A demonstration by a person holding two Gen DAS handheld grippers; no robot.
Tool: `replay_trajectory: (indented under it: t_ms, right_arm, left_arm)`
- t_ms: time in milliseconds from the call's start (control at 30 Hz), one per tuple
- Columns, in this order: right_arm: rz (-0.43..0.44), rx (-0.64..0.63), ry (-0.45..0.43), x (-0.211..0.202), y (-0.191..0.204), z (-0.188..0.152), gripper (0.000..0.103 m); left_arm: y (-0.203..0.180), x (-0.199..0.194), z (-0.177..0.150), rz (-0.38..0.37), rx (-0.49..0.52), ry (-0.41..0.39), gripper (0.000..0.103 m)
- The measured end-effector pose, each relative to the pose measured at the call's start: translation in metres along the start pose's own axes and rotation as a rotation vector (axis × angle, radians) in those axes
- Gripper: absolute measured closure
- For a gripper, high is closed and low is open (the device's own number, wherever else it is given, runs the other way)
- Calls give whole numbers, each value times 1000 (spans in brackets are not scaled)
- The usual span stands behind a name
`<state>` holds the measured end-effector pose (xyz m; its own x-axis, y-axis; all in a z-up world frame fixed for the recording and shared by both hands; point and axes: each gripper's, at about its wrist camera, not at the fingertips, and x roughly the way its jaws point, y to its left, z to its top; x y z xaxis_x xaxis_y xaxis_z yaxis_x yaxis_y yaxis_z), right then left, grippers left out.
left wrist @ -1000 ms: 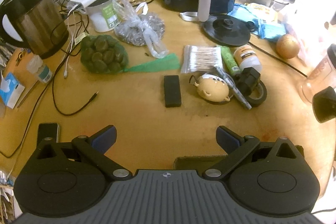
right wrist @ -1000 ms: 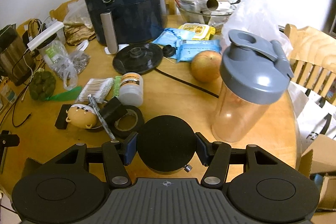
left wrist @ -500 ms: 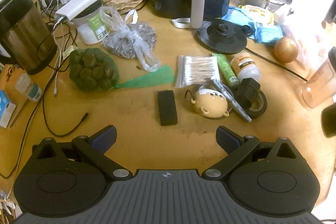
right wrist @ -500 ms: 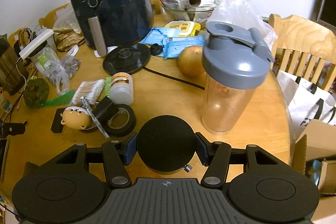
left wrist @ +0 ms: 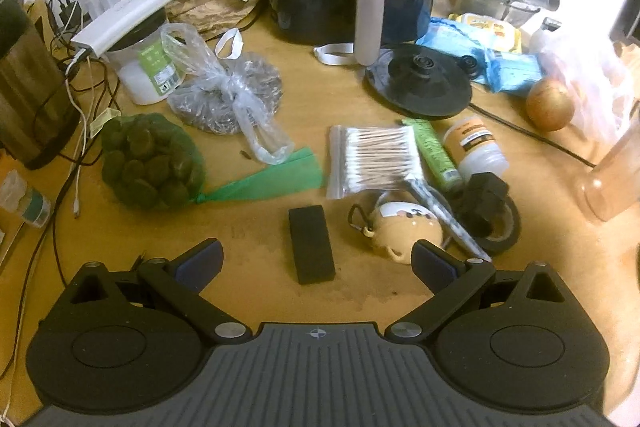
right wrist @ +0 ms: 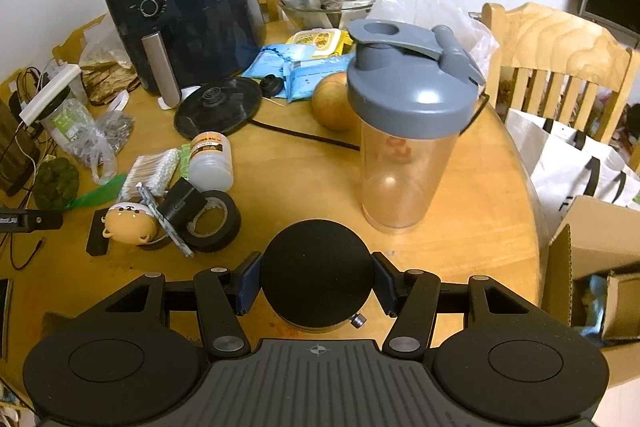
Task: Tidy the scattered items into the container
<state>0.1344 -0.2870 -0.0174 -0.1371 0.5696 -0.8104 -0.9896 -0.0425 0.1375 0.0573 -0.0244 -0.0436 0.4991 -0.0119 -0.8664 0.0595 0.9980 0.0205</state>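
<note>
The right gripper clamps a round black lid low over the table, likely keeping it ready for boxing; the cardboard box sits at the table's right edge. The left gripper, jaws wide and empty, now frames the black block, which sat farther ahead a second ago.

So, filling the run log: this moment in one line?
left gripper: open, over black block | right gripper: shut on round black object
</note>
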Motion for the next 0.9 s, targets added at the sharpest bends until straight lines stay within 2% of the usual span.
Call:
replay_trajectory:
  t_ms: [200,300,433,800,900]
  right_arm:
    - [-11,23,14,1,-3,-3,43]
    - [-17,32,14,0,-4,-4,43]
    - [-29,42,17,-1,-6,-5,43]
    - [-53,67,29,-3,-14,-11,43]
    - [-55,70,32,-3,-15,-13,43]
  left_arm:
    - [5,26,3,16,-4,25,1]
    - [8,38,3,24,-3,51,15]
    - [12,55,1,45,-16,83,17]
    - [16,88,0,27,-43,131,20]
    - [17,95,1,21,-53,136,28]
